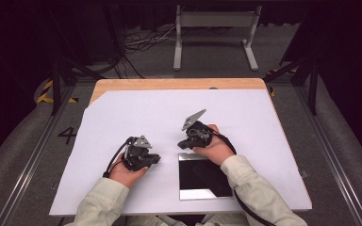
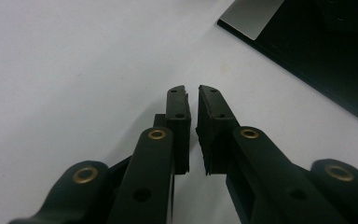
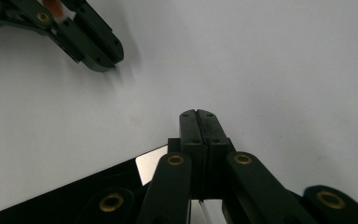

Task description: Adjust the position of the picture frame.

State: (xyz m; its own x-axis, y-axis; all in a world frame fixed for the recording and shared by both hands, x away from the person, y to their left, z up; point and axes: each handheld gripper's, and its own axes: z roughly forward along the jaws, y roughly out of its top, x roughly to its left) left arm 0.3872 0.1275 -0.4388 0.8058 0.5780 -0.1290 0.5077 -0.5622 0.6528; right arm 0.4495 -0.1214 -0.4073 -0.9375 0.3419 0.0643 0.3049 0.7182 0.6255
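Approach stage: left gripper (image 2: pixel 192 93) jaws slightly parted, empty; right gripper (image 3: pixel 199 116) jaws pressed together; mirror (image 1: pixel 202 176) at six o'clock needs wider opening.

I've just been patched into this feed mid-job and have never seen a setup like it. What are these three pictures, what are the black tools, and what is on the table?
No robot arm here: a person holds a two-jaw tool in each hand. The high view looks down from above the person's side of the table, so the left gripper shows at its left and the right gripper at its right. The other two pictures come from cameras riding on the tools, looking along their own black jaws. In the left gripper view the left tool's jaws stand slightly apart with nothing between them. In the right gripper view the right tool's jaws are pressed together, also empty. A white sheet covers the wooden table. On it lies a dark, shiny square panel, just below the right hand. Nothing is held.
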